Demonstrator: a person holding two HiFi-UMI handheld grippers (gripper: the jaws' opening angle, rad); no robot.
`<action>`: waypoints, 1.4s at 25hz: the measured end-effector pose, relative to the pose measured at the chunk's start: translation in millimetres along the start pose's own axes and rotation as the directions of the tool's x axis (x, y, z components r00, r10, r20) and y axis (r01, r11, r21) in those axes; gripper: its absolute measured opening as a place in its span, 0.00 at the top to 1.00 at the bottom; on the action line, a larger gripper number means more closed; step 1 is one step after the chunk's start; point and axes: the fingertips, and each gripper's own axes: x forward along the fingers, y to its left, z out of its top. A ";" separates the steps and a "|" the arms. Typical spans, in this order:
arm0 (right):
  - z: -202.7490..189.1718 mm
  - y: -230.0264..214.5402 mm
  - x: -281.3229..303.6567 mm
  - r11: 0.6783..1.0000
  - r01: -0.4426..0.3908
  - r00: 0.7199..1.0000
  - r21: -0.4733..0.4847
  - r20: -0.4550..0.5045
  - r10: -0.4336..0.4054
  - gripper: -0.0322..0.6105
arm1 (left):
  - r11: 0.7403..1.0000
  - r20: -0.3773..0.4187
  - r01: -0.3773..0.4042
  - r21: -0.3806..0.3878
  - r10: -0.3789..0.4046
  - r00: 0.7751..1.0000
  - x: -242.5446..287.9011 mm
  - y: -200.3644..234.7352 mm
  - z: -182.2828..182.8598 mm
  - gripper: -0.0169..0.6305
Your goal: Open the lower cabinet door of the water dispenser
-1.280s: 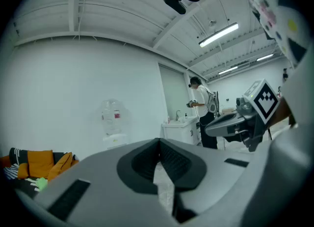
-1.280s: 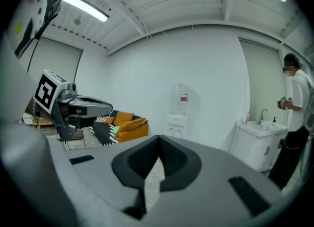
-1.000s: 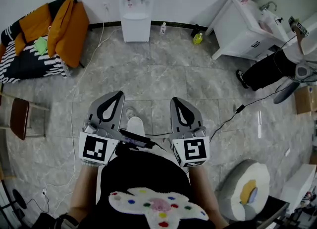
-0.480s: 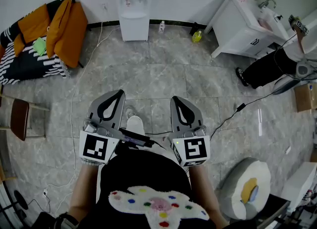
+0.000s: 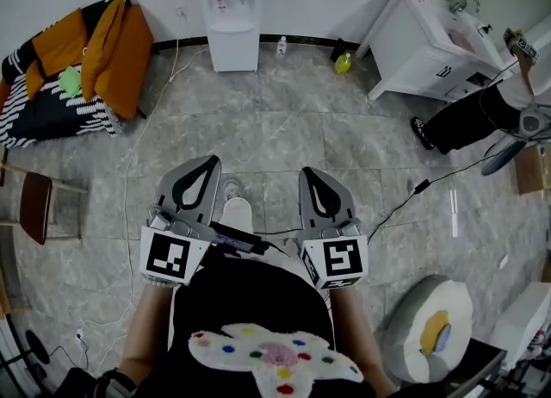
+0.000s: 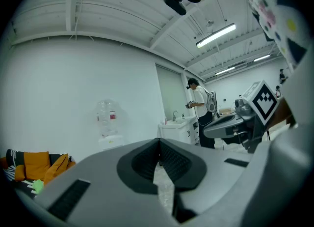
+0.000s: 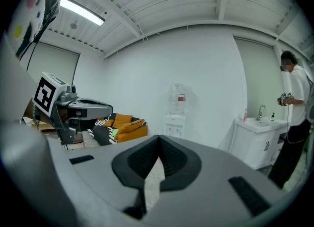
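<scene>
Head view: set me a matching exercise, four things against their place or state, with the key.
Things:
1. water dispenser
2. orange cushions
3. sink cabinet
4. left gripper

Place or state:
A. upper right of the picture
B. jaws together, nothing between them
C. at the far wall, straight ahead
D. upper left of the picture

Pairs: 1-C, 2-D, 3-A, 4-B

Black top (image 5: 250, 293), dotted white patch (image 5: 275, 356); left gripper (image 5: 207, 164) and right gripper (image 5: 308, 173) grey.
</scene>
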 end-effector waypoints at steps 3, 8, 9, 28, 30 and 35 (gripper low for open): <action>3.3 -3.1 4.8 1.000 0.011 1.000 0.014 0.018 -0.012 0.94 | 1.000 0.000 0.001 -0.030 -0.001 1.000 4.1 3.8 -1.5 0.95; 5.8 -0.9 23.0 1.000 -0.029 0.999 0.001 0.014 0.029 0.74 | 0.998 -0.034 0.015 -0.053 -0.016 0.999 21.7 15.5 -10.3 0.78; 7.9 -2.3 27.8 1.000 -0.031 0.999 -0.004 0.017 0.031 0.74 | 0.999 -0.024 0.017 -0.049 -0.018 1.000 27.2 17.8 -8.5 0.78; 21.7 -60.1 211.5 0.999 -0.018 0.996 0.046 -0.083 0.022 0.74 | 0.995 -0.060 -0.008 -0.097 0.002 0.998 170.7 156.9 -25.2 0.78; 27.0 -64.1 234.9 0.999 -0.023 0.996 0.043 -0.086 0.027 0.74 | 0.996 -0.061 -0.011 -0.092 0.005 0.998 185.4 175.2 -25.9 0.78; 39.9 -69.0 290.9 0.998 -0.041 0.995 0.039 -0.089 0.045 0.74 | 0.997 -0.055 -0.007 -0.080 0.003 0.999 219.4 216.9 -28.6 0.78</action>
